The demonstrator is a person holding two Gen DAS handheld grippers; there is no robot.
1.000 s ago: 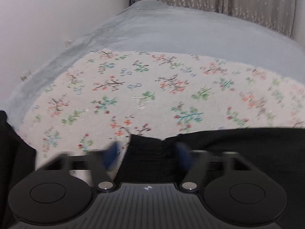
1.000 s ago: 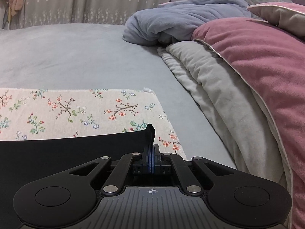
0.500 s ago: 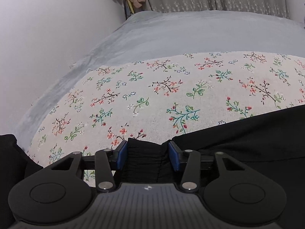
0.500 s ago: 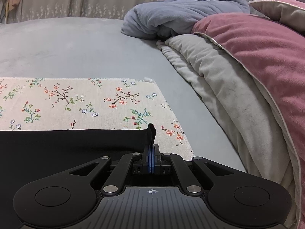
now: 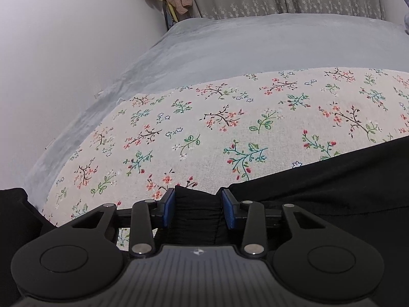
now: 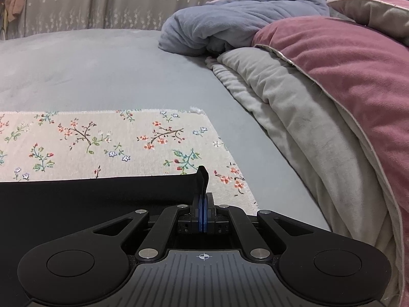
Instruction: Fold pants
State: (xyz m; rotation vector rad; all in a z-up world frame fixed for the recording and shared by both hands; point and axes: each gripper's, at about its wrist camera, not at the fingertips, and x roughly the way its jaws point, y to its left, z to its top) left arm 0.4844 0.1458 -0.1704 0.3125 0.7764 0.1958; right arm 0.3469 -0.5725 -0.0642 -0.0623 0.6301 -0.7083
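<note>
Black pants (image 5: 332,192) lay spread on floral cloth (image 5: 217,117), near edge of bed (image 5: 255,41). Left gripper (image 5: 196,208) half open, jaws just closing around bunched waistband, pads at both sides. Right gripper (image 6: 202,215) fully closed, pinching far right corner. Both ends seemingly secured; no fold visible yet.

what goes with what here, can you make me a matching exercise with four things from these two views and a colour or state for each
Things:
1. pants
2. right gripper
3. quilt
4. cloth

Colour or state:
a. floral print on a pale ground
b. dusty pink
c. black
d. shut on a pinch of fabric

Pairs: 1-c, 2-d, 3-b, 4-a
</note>
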